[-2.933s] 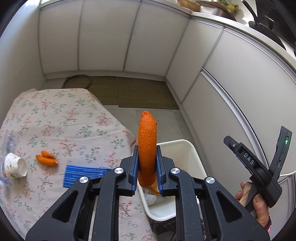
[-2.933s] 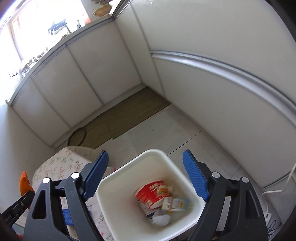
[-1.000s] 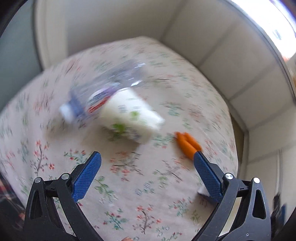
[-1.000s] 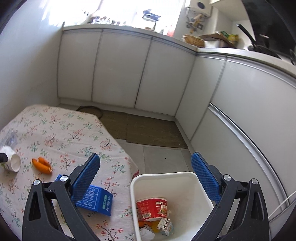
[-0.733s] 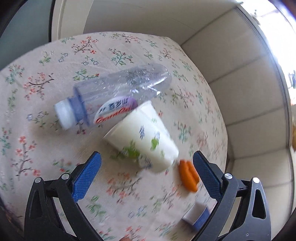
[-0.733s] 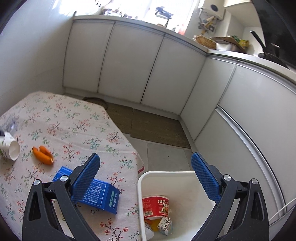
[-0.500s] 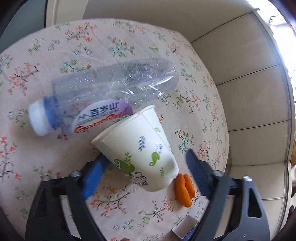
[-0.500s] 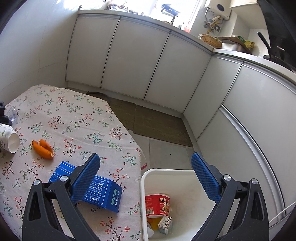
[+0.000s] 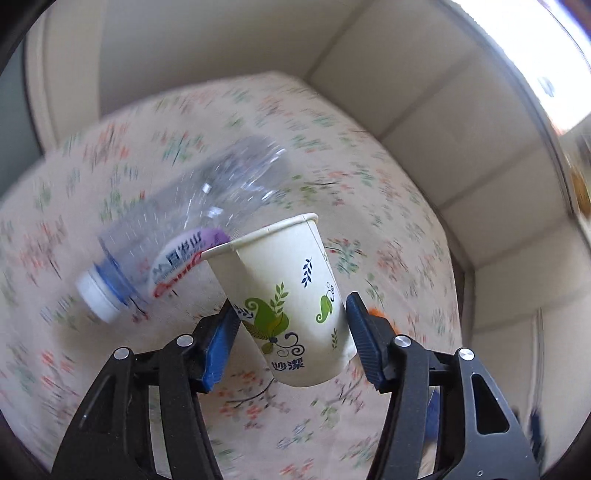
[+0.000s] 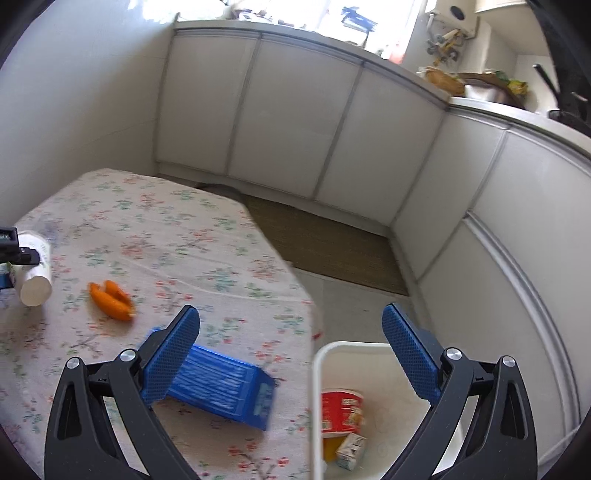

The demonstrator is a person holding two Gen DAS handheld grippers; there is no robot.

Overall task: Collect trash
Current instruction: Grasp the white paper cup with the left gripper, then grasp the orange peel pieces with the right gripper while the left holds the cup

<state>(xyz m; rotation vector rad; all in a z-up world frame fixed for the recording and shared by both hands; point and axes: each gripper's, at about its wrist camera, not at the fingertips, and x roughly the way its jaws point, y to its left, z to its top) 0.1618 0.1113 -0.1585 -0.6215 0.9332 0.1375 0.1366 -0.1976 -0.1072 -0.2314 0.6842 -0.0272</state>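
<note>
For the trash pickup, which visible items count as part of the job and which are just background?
Job:
- paper cup, between the closing jaws of the left gripper
- plastic bottle
- orange peel
- blue carton
- white bin
- right gripper, empty

Background:
- floor mat
- cabinets

Floral tablecloth [image 10: 177,236] covers table, pale ground, small red and green sprigs. White cabinet doors [image 10: 295,122] run along back wall and round corner to right. Brown woven mat [image 10: 332,251] lies on floor at foot of cabinets, near table's far corner. Pale floor tiles [image 10: 351,306] show between mat and table edge. Countertop [image 10: 491,107] above cabinets holds basket [image 10: 443,81] and dark clutter, too small to name. Bright window [image 10: 332,18] glares at top.
</note>
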